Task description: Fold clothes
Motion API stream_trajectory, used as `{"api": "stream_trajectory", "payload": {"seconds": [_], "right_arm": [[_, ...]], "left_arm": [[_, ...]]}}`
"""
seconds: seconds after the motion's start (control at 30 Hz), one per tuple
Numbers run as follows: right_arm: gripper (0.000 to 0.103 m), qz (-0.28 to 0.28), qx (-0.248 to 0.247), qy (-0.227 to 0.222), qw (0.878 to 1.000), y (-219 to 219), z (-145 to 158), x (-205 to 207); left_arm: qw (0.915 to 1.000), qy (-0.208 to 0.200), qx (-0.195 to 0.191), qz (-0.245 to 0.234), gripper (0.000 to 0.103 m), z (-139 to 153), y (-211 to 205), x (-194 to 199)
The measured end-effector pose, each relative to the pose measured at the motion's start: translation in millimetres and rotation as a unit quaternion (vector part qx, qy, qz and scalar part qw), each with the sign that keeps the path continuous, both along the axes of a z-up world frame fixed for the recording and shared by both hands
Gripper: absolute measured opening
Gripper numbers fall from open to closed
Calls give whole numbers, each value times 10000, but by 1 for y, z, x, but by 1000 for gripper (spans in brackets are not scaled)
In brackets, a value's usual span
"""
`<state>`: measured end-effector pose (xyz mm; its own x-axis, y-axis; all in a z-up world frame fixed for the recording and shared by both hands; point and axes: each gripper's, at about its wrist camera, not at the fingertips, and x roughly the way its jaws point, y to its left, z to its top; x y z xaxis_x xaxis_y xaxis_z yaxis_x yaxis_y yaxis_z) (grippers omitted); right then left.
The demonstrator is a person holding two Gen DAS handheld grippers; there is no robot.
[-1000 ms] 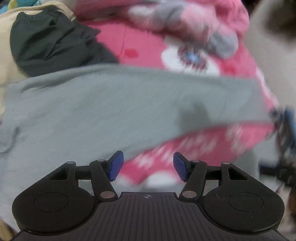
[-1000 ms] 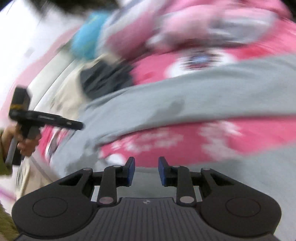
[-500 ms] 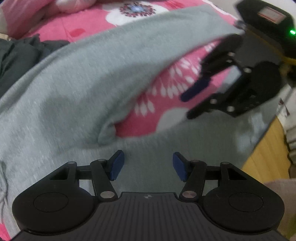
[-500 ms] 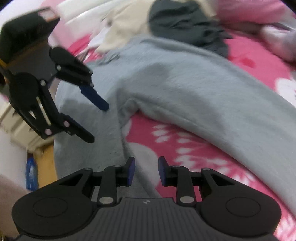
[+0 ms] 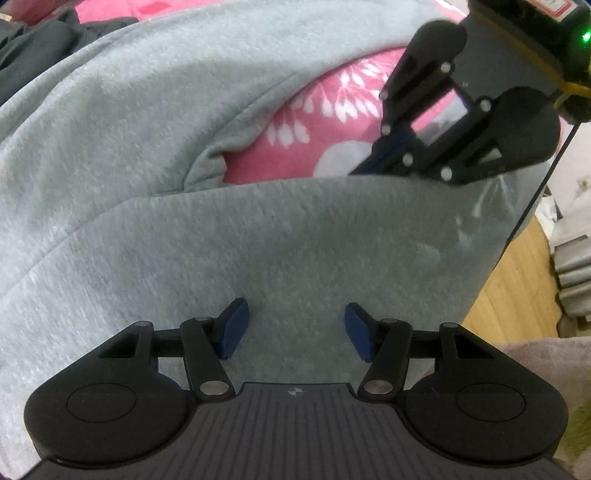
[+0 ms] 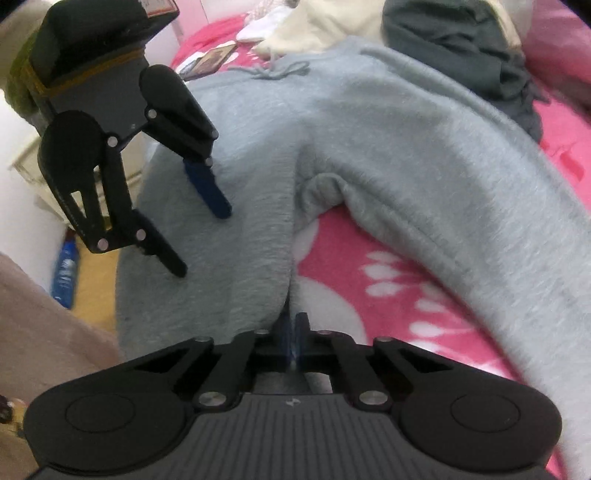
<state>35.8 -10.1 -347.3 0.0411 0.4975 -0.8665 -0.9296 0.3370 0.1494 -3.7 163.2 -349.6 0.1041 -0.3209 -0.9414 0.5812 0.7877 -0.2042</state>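
Observation:
Grey sweatpants (image 5: 147,147) (image 6: 406,147) lie spread on a pink flowered blanket (image 5: 295,147) (image 6: 369,266), legs apart, with the drawstring waist (image 6: 273,70) at the far end. My right gripper (image 6: 293,332) is shut on the inner edge of the near trouser leg, grey cloth running down between its blue pads. In the left wrist view the right gripper (image 5: 364,168) sits at that leg's edge. My left gripper (image 5: 295,328) (image 6: 201,240) hovers open just above the same leg, nothing between its fingers.
A dark green garment (image 6: 461,48) (image 5: 29,48) and a cream one (image 6: 321,29) lie beyond the sweatpants. The bed's edge drops to a wooden floor (image 5: 517,288) (image 6: 88,288), where a blue bottle (image 6: 64,273) lies.
Both grippers came down close to the sweatpants near the bed's edge. The right gripper's jaws, slightly apart before, have shut on the leg's edge. The left stays open.

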Motion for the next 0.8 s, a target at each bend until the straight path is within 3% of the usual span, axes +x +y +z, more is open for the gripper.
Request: {"api": "stream_trajectory", "payload": {"seconds": [0.07,0.17,0.33,0.53,0.67,0.8], "right_arm": [[1,-415,28,-375,9984,-5,16,7],[1,-1067,-20,-502,9930,-17,25,21],[1,-1375,-342,-481,9887,-23,-8,22],[4,-1725,-489,99,9837,-24,-3,33],[5,-2207,-488,103,9741,-37,17,44],[5,-2555,-153,208,9665,-47,30,54]], "left_arm": [[10000,7,5,-54,58,1,0,-2],[9999,11,27,-166,58,2,1,-6],[9993,-24,63,-370,58,2,-1,-12],[9991,-13,31,-429,59,3,4,-9],[9992,-15,-23,-400,59,-2,15,-3],[9992,-30,-52,-390,59,-1,22,-9]]}}
